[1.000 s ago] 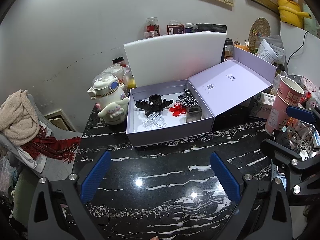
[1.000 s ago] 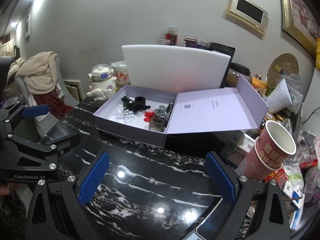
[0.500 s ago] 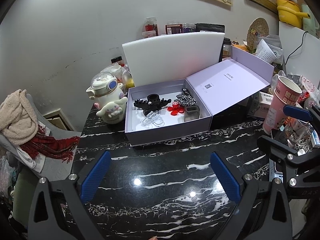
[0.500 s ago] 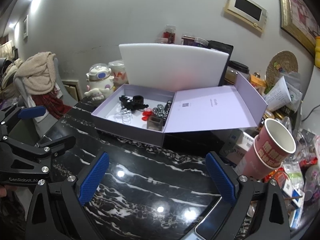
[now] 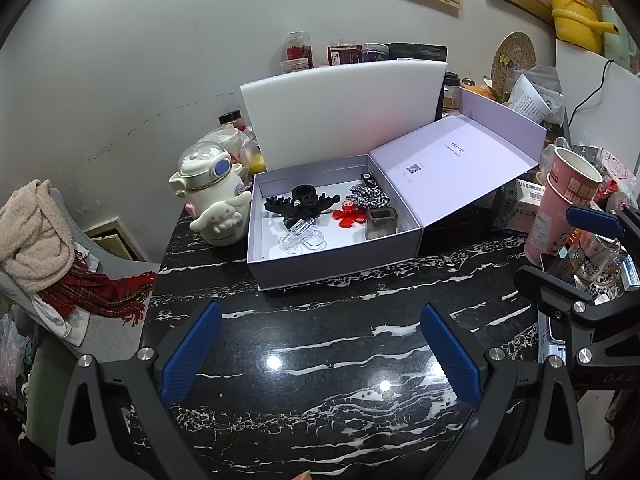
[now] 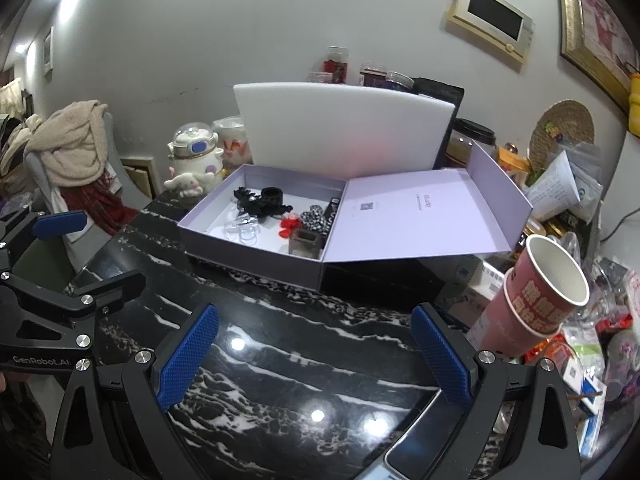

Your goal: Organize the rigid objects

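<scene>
The black marble table (image 5: 320, 360) carries an open lavender gift box (image 5: 332, 268) well ahead of both grippers. Inside lie a black claw clip (image 5: 302, 204), a clear clip (image 5: 302, 236), a red flower clip (image 5: 349, 216) and a small grey cube holder (image 5: 381, 223). The left gripper (image 5: 320, 356) and the right gripper (image 6: 314, 356) hang wide open, holding nothing (approach squarely, over the near wall).
</scene>
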Demonstrator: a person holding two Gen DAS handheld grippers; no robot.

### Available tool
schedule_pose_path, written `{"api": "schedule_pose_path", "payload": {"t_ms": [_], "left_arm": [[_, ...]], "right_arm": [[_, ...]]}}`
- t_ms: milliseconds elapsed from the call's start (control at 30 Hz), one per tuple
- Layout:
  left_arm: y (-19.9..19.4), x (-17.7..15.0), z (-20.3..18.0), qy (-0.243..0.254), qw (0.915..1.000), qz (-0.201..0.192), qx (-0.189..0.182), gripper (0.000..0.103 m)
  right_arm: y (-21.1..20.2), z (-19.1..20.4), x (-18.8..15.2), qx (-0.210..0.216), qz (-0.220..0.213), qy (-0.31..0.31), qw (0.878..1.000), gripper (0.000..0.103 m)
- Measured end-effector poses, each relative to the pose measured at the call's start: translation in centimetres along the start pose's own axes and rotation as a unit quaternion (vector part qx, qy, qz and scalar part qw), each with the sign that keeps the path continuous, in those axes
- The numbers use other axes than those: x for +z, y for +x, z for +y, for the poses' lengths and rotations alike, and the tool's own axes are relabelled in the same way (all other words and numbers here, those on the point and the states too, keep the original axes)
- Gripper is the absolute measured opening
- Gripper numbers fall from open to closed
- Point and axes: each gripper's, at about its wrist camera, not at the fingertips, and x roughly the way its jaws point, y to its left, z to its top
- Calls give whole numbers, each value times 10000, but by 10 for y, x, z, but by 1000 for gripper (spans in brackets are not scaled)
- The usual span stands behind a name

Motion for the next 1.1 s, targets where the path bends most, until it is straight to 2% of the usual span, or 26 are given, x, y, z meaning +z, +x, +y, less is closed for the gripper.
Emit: {"api": "schedule_pose_path", "payload": {"t_ms": [433,733,1100], "left_arm": [[0,-1,1,5,10000,28,57,101],[1,-1,0,15,10000,57,-46,101],[12,-7,-5,21,9986,176,-491,101]], "right_arm": [[-3,-3,1,-109,15,1,9999,98],[0,-2,-1,-35,92,5,10000,98],[14,-11,-9,50,357,204,9991,99]]}}
